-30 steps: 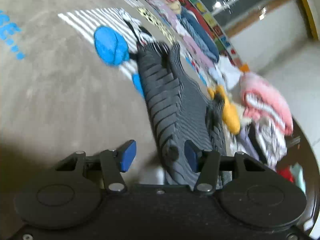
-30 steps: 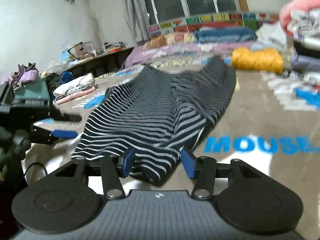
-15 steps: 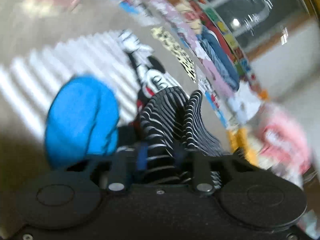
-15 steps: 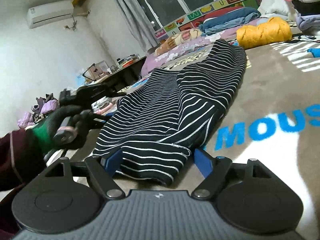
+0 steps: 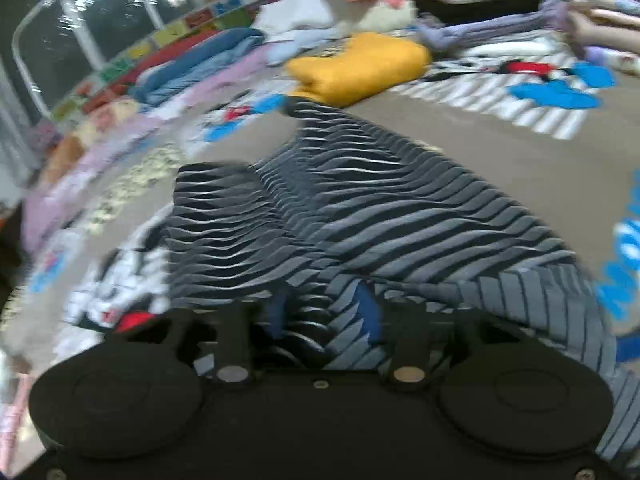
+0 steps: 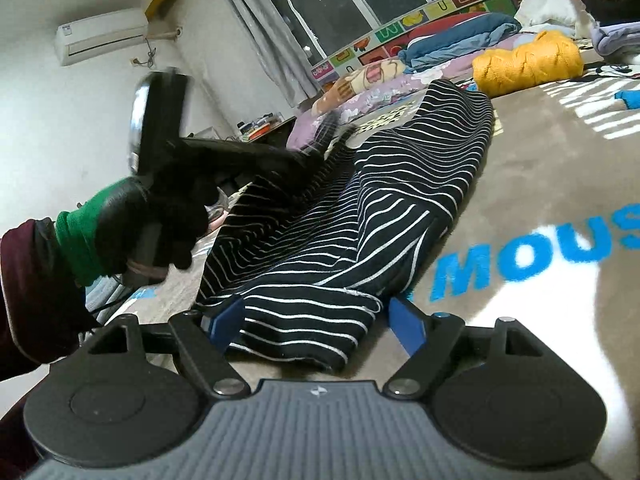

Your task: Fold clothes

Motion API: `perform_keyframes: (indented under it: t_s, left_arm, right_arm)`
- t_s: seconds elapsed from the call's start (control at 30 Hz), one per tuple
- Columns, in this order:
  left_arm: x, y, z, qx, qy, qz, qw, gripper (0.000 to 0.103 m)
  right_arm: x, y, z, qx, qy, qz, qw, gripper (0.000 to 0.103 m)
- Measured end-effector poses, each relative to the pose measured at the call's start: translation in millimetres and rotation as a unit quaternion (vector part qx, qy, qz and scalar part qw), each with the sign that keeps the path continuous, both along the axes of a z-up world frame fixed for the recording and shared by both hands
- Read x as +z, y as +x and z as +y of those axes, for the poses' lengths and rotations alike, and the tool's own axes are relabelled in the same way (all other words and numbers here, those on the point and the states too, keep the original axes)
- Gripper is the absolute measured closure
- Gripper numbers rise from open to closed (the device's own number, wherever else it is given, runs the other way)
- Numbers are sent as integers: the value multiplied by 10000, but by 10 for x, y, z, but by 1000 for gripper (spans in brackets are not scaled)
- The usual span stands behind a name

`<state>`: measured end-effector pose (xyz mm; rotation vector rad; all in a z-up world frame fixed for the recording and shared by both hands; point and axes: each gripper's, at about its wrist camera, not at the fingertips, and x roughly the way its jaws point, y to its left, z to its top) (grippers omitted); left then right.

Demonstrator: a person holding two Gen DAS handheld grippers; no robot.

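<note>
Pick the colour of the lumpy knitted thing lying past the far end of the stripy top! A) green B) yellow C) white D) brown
B: the knitted sweater bunched just beyond the far end of the striped top is bright yellow, in both wrist views.

Printed carpet — striped garment, yellow knit atop.

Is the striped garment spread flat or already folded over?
Partly folded: one side of the striped garment lies doubled lengthwise over the other, with the left gripper at its far edge.
</note>
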<state>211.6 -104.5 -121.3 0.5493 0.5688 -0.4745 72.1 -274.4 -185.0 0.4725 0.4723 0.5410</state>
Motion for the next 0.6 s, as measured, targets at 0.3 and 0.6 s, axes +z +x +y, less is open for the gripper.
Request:
perform_keyframes:
  t_s: [0.3,0.6]
  left_arm:
    - [631,125,413,293,-1500,293,9878,58]
    - [735,849,666,1023,-1953,663,9731,56]
  right_arm:
    - [-10,-12,-15,15,58,-3,10000,25]
    - [-19,-4,-7,17,125,-11,9999,25]
